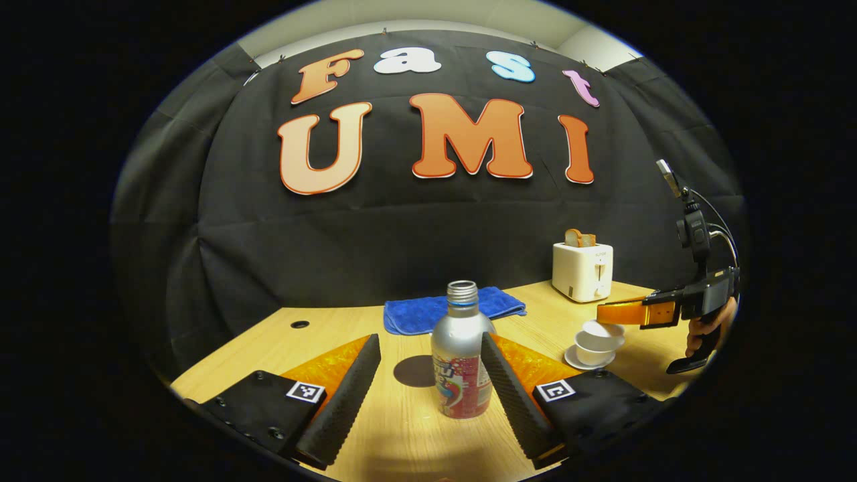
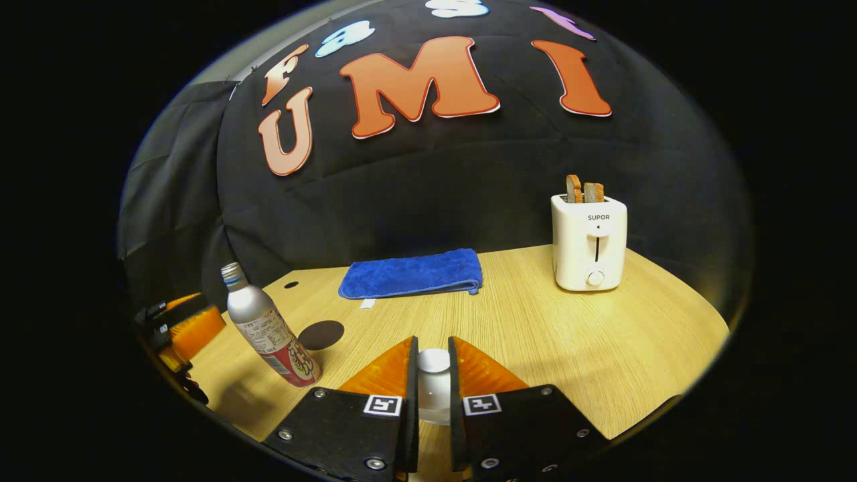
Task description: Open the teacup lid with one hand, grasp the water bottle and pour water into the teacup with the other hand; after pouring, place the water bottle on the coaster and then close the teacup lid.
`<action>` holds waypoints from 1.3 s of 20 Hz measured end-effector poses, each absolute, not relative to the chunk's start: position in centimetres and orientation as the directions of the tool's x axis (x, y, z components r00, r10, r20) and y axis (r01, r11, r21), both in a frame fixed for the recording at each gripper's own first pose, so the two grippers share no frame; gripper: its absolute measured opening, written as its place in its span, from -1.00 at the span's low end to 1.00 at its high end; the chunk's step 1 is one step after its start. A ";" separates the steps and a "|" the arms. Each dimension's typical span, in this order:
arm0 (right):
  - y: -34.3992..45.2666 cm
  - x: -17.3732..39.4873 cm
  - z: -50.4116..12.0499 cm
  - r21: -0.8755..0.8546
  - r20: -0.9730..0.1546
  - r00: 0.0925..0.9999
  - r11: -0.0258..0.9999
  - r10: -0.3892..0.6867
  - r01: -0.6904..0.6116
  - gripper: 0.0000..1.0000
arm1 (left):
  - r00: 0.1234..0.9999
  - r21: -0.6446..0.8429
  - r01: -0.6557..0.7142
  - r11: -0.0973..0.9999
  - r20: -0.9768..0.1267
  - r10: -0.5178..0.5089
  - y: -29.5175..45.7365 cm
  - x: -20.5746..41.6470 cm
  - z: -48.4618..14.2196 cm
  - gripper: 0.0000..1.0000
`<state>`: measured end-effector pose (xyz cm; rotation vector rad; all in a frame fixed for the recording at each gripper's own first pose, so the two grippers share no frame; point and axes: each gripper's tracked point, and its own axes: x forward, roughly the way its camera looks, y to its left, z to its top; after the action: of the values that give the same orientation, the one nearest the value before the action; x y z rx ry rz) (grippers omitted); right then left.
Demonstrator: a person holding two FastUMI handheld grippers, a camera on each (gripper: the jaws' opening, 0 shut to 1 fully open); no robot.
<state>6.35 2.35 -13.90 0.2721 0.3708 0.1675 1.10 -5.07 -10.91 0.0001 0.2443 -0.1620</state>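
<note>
A silver water bottle (image 1: pixel 462 355) with a red label and no cap stands upright between the wide-apart fingers of my left gripper (image 1: pixel 429 337), which is open; there is a clear gap on the bottle's left side. The dark round coaster (image 1: pixel 415 371) lies just behind the bottle. To the right, a white teacup (image 1: pixel 594 349) sits on its saucer, its lid (image 1: pixel 602 328) at or just above the rim. My right gripper (image 2: pixel 434 345) is shut on the lid's white knob (image 2: pixel 434 361). In the right gripper view the bottle (image 2: pixel 268 331) and coaster (image 2: pixel 321 335) appear at the left.
A folded blue towel (image 1: pixel 455 309) lies at the back of the wooden table (image 2: pixel 602 335). A white toaster (image 2: pixel 589 244) with two bread slices stands at the back right. A small cable hole (image 1: pixel 300 324) is in the tabletop at the far left.
</note>
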 end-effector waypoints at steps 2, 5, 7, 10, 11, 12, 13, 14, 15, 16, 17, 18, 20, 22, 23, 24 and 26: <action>1.9 6.2 -13.3 0.296 -0.318 0.926 0.949 0.205 -0.109 -0.62 | 0.945 -0.036 0.183 0.982 -0.269 -0.186 -6.0 1.2 -12.0 0.97; 1.3 5.8 -12.0 0.307 -0.288 0.936 0.945 0.203 -0.110 -0.62 | 0.926 -0.041 0.187 0.981 -0.325 -0.190 -6.8 1.5 -14.2 0.97; 0.7 5.6 -11.3 0.309 -0.273 0.942 0.945 0.196 -0.107 -0.62 | 0.910 -0.053 0.191 0.980 -0.365 -0.196 -7.2 1.7 -15.8 0.97; -0.1 5.3 -10.4 0.310 -0.252 0.950 0.945 0.183 -0.100 -0.63 | 0.880 -0.077 0.200 0.977 -0.425 -0.214 -8.2 2.1 -18.0 0.98; -0.4 5.2 -10.2 0.310 -0.244 0.953 0.946 0.179 -0.098 -0.62 | 0.872 -0.081 0.197 0.977 -0.442 -0.212 -8.3 2.2 -18.7 0.94; -0.7 5.2 -10.0 0.308 -0.241 0.955 0.947 0.173 -0.093 -0.62 | 0.862 -0.081 0.193 0.978 -0.463 -0.208 -8.4 2.3 -19.3 0.94; -1.1 5.1 -9.8 0.307 -0.236 0.957 0.947 0.168 -0.091 -0.62 | 0.859 -0.075 0.192 0.978 -0.469 -0.205 -8.4 2.6 -19.6 0.94; -1.3 5.0 -9.7 0.307 -0.233 0.959 0.948 0.162 -0.086 -0.63 | 0.856 -0.071 0.191 0.979 -0.477 -0.202 -8.4 2.7 -19.9 0.98; -1.7 5.0 -9.5 0.307 -0.228 0.960 0.948 0.160 -0.085 -0.63 | 0.855 -0.070 0.194 0.979 -0.477 -0.203 -8.7 3.0 -20.1 0.94; -2.1 4.7 -9.6 0.306 -0.225 0.962 0.949 0.152 -0.079 -0.62 | 0.861 -0.067 0.182 0.981 -0.471 -0.192 -8.9 3.2 -20.1 0.86; -2.3 4.7 -9.6 0.306 -0.223 0.963 0.949 0.148 -0.075 -0.63 | 0.860 -0.064 0.183 0.981 -0.473 -0.192 -9.1 3.2 -20.0 0.75; -2.6 4.4 -9.5 0.306 -0.222 0.964 0.950 0.143 -0.070 -0.63 | 0.862 -0.053 0.176 0.983 -0.473 -0.180 -8.7 3.0 -20.1 0.75; -2.9 4.1 -9.4 0.304 -0.217 0.966 0.950 0.138 -0.068 -0.63 | 0.862 -0.019 0.180 0.983 -0.480 -0.167 -8.4 3.1 -20.2 0.72; -3.4 4.1 -9.2 0.299 -0.211 0.969 0.952 0.130 -0.063 -0.62 | 0.860 0.049 0.196 0.979 -0.488 -0.148 -7.7 3.0 -19.9 0.69; -3.8 4.1 -9.0 0.295 -0.208 0.970 0.954 0.122 -0.057 -0.63 | 0.860 0.094 0.208 0.974 -0.491 -0.136 -7.4 2.9 -19.7 0.69; -4.1 4.1 -8.9 0.291 -0.204 0.972 0.955 0.119 -0.056 -0.63 | 0.865 0.139 0.221 0.965 -0.484 -0.128 -7.1 3.1 -19.2 0.69; -4.8 4.0 -8.7 0.285 -0.197 0.975 0.957 0.107 -0.047 -0.62 | 0.873 0.249 0.254 0.935 -0.476 -0.111 -6.9 4.0 -18.4 0.69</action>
<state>3.98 -4.81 -8.74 0.2830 0.2129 0.0788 4.04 -6.86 -18.36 0.3119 0.4742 -0.1938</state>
